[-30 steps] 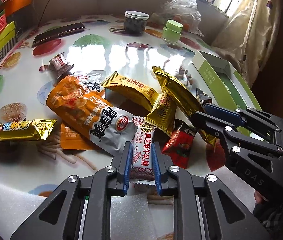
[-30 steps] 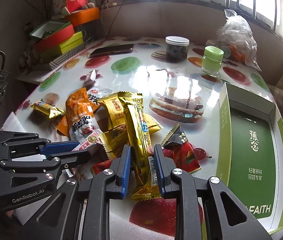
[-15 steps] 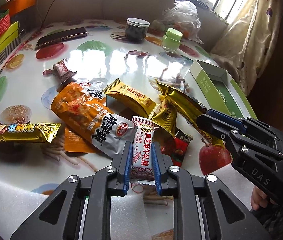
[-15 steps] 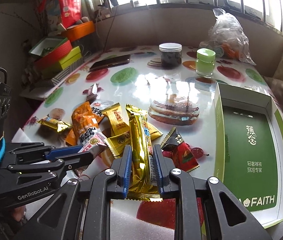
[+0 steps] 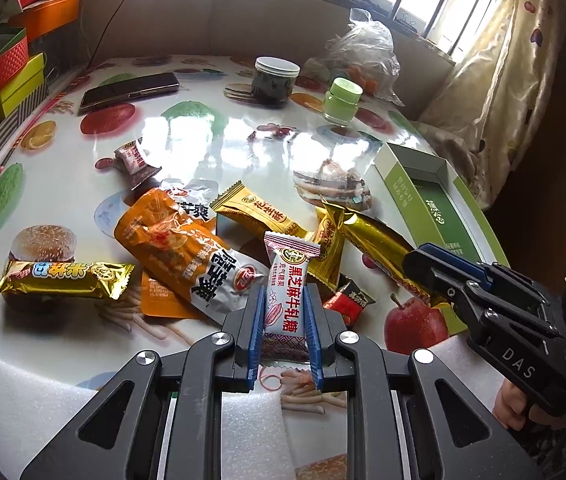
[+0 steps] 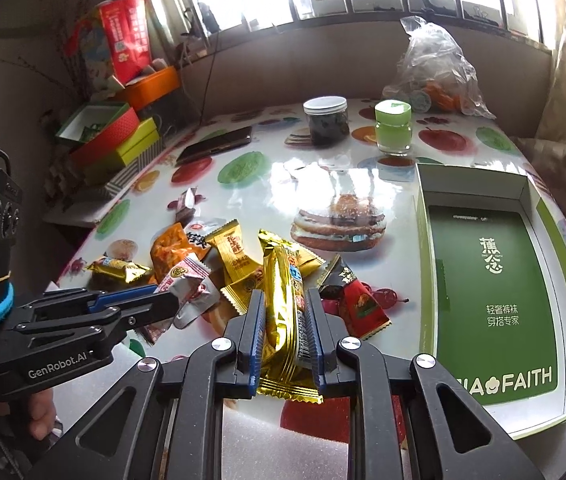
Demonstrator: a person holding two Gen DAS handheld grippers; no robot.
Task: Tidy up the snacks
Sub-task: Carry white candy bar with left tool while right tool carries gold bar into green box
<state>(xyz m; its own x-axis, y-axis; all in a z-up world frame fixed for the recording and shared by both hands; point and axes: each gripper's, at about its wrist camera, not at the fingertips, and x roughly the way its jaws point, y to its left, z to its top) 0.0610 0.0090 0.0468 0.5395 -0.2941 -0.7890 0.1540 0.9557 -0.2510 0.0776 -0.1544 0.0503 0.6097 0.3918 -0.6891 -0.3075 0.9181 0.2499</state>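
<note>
In the foreground, a white sesame candy packet [image 5: 287, 300] is pinched upright between the blue pads of the left hand-held gripper [image 5: 283, 334], its lower edge lifted clear of the surface [image 5: 187, 136]. A long gold snack bar [image 6: 283, 304] is clamped lengthwise by the right hand-held gripper [image 6: 283, 336], the wrapper's crimped end hanging out below the pads. A strip of white foam [image 5: 255, 436] is seen at the near edge of the surface, under both tools.

Just beyond, the remaining snacks are gathered in a loose heap on the glossy, fruit-printed cloth: an orange-and-silver pouch [image 5: 187, 252] is laid over a flat orange sachet [image 5: 159, 300], with a gold biscuit packet [image 5: 259, 212] behind it and a small red packet [image 6: 359, 300] to the right. A second gold bar [image 5: 63, 280] is set apart on the left, and a small dark-and-white sweet [image 5: 135, 160] is left alone farther back.

To the right, an open green-and-white box [image 6: 487, 280] is laid flat near the surface's edge, nothing visible inside it but printed lettering.

Farther off, a phone [image 5: 131, 90], a dark jar with a white lid [image 5: 275, 80] and a small green jar [image 5: 341, 102] are stood in a row. A clear plastic bag [image 6: 439, 72] is slumped against the wall under the window, and coloured boxes [image 6: 115, 136] are stacked at far left.
</note>
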